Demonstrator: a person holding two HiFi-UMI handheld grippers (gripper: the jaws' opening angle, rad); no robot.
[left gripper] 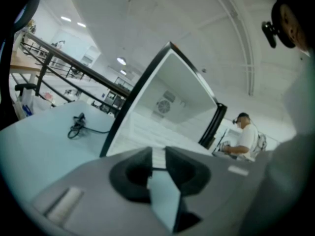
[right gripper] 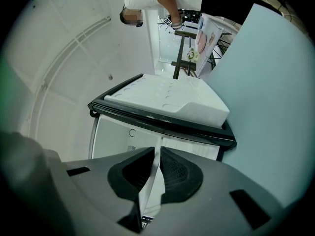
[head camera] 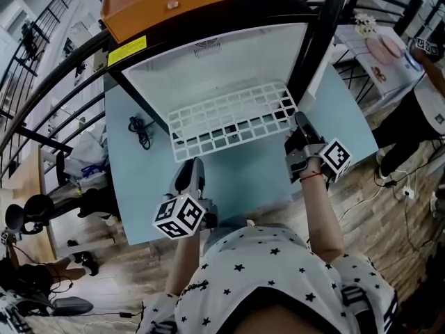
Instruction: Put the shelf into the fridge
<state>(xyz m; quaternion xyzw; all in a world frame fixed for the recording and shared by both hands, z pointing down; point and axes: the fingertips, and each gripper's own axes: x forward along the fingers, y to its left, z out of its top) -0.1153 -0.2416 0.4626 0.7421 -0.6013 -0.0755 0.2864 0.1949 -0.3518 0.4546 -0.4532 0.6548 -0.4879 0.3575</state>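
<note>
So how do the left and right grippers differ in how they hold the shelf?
The left gripper holds the shelf by its near left corner. The right gripper holds the near right corner, farther forward, beside the door. The left gripper's view looks into the fridge, while the right's looks at the door. Both are shut on the shelf's thin white edge.

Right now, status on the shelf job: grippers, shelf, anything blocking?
Left gripper, right gripper: jaws shut on the shelf, near edge. Shelf partway into the open fridge. Nothing blocking; cable lies off left.
</note>
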